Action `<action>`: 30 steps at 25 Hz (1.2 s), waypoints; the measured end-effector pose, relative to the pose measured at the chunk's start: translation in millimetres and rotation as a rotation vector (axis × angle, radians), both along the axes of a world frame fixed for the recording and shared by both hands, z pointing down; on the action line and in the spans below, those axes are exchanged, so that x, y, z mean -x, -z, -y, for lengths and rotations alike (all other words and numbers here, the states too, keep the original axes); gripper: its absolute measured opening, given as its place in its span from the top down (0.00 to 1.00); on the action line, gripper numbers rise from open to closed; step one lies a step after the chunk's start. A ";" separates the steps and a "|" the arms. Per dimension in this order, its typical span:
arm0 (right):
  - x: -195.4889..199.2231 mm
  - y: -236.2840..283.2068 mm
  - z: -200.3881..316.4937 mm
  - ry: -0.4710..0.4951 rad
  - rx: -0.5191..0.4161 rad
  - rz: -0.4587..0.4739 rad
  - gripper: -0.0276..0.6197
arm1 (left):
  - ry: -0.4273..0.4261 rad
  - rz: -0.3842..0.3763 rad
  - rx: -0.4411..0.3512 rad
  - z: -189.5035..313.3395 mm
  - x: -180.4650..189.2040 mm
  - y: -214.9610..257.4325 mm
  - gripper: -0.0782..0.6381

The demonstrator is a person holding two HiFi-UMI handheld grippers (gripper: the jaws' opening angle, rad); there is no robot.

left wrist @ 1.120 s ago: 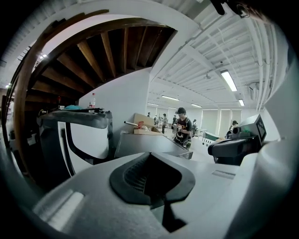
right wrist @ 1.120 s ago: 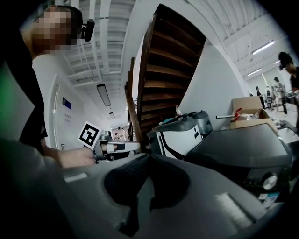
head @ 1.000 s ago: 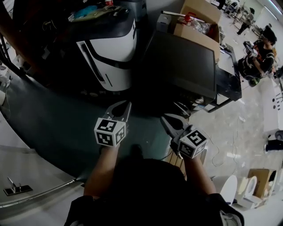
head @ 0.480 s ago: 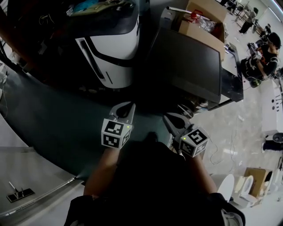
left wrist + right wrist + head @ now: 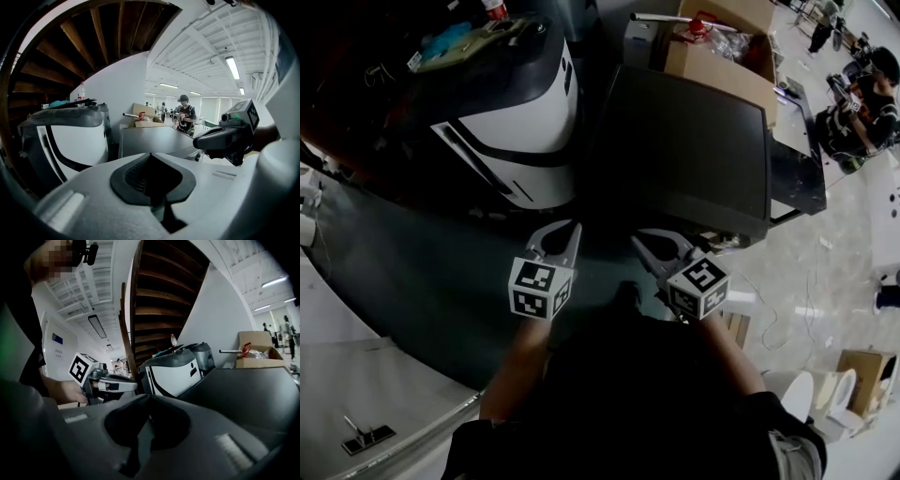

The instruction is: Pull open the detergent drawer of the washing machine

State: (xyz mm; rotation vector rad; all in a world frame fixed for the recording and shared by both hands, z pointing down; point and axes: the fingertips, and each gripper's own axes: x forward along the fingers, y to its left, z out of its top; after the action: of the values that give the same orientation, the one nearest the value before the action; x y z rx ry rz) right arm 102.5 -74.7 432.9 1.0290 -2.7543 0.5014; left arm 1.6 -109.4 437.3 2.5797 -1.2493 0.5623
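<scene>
A: Are the 2 tools gripping anything?
B: No. The left gripper and right gripper both have their jaws pressed together, empty.
A: And the washer?
B: A dark grey machine stands just ahead of them, beside a white appliance. I can't make out its drawer.

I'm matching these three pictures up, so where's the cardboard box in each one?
Head view: box at the top right.
Left gripper view: box small, near the centre.
Right gripper view: box at the right edge, mid-height.
Shared landmark: the white machine, left of the box in all three.
</scene>
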 end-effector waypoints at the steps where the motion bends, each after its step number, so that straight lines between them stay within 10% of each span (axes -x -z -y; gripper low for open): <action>1: -7.4 -2.3 11.5 0.004 0.003 -0.002 0.95 | -0.007 0.012 -0.004 9.9 -8.6 2.3 0.88; 10: -33.9 -23.7 77.2 0.112 0.004 -0.037 0.95 | 0.003 0.009 0.034 81.6 -53.0 3.0 0.88; 30: 5.3 -115.5 107.6 0.131 0.204 -0.280 0.79 | -0.078 -0.042 0.246 125.4 -17.6 -78.3 0.88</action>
State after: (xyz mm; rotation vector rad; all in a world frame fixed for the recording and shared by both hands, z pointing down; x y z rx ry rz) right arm 97.2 -182.4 548.4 0.7981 -2.4453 0.5576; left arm 19.2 -234.8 515.6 2.4291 -1.0004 0.6306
